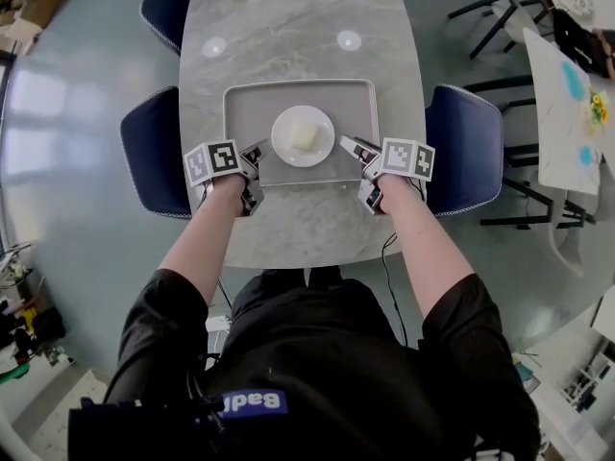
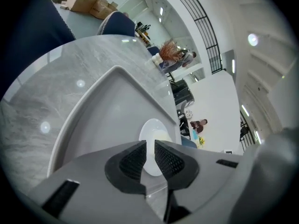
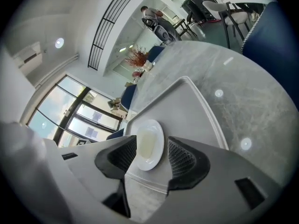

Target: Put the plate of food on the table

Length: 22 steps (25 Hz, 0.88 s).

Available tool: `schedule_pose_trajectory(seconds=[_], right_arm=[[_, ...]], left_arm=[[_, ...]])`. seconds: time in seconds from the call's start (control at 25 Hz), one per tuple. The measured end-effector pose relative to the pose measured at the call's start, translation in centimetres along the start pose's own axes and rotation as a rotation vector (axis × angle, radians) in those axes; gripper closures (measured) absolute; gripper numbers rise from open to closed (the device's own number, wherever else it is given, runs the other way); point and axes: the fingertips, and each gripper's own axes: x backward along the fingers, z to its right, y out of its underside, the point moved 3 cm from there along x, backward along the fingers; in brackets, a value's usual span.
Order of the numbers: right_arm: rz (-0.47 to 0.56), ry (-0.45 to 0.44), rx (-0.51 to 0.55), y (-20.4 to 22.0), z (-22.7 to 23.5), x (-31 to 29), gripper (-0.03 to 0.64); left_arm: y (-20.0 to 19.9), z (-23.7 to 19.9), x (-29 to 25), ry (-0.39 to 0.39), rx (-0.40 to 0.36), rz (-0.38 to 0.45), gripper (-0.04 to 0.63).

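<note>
A grey tray [image 1: 250,113] lies on the marble table [image 1: 288,27]. At its middle stands a white plate [image 1: 303,135] with a pale yellow piece of food. My left gripper [image 1: 256,157] is at the tray's near left corner; in the left gripper view its jaws [image 2: 150,148] stand a narrow slit apart with the tray [image 2: 107,111] rim running in between them. My right gripper [image 1: 354,152] is at the near right corner. Its jaws [image 3: 152,153] stand wide open astride the tray [image 3: 187,106] rim, their pads clear of it, and the plate [image 3: 148,143] lies beyond.
Blue chairs flank the table at the left [image 1: 154,152], right [image 1: 466,147] and far left [image 1: 168,3]. A white table [image 1: 567,113] with coloured bits and dark chairs stands at the right. The near table edge runs just behind both grippers.
</note>
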Motion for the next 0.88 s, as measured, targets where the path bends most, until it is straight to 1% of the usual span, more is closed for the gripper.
schedule_pose_trajectory(seconds=[0.08, 0.12, 0.2, 0.32, 0.4, 0.56, 0.64, 0.76, 0.88], right_arm=[[0.040, -0.019, 0.046, 0.7, -0.5, 1.6, 0.426], [0.049, -0.023, 0.073, 1.3, -0.6, 2.4, 0.426], [0.058, -0.038, 0.110, 3.1, -0.8, 4.0, 0.426], [0.074, -0.053, 0.159, 7.1, -1.0, 6.6, 0.426], [0.064, -0.057, 0.217, 10.0, -1.2, 8.2, 0.426], [-0.015, -0.088, 0.366, 14.7, -2.2, 10.8, 0.427], [-0.026, -0.099, 0.439, 15.8, -3.2, 12.1, 0.428], [-0.013, -0.115, 0.538, 16.4, -5.1, 13.8, 0.431], [0.009, -0.130, 0.647, 16.4, -7.0, 14.9, 0.474]], left_arm=[[0.2, 1.0, 1.2, 0.034, -0.033, 0.057, 0.552], [0.6, 1.5, 1.8, 0.040, -0.058, 0.072, 0.552], [2.2, 2.6, 3.0, 0.045, -0.126, 0.081, 0.552], [5.9, 4.6, 4.7, 0.051, -0.257, 0.074, 0.552], [8.7, 6.0, 5.8, 0.065, -0.317, 0.074, 0.552], [13.4, 9.9, 7.4, 0.122, -0.391, 0.076, 0.554], [15.1, 12.0, 8.5, 0.141, -0.445, 0.083, 0.554], [17.0, 14.6, 10.1, 0.156, -0.518, 0.117, 0.555], [18.3, 16.6, 11.5, 0.167, -0.588, 0.151, 0.558]])
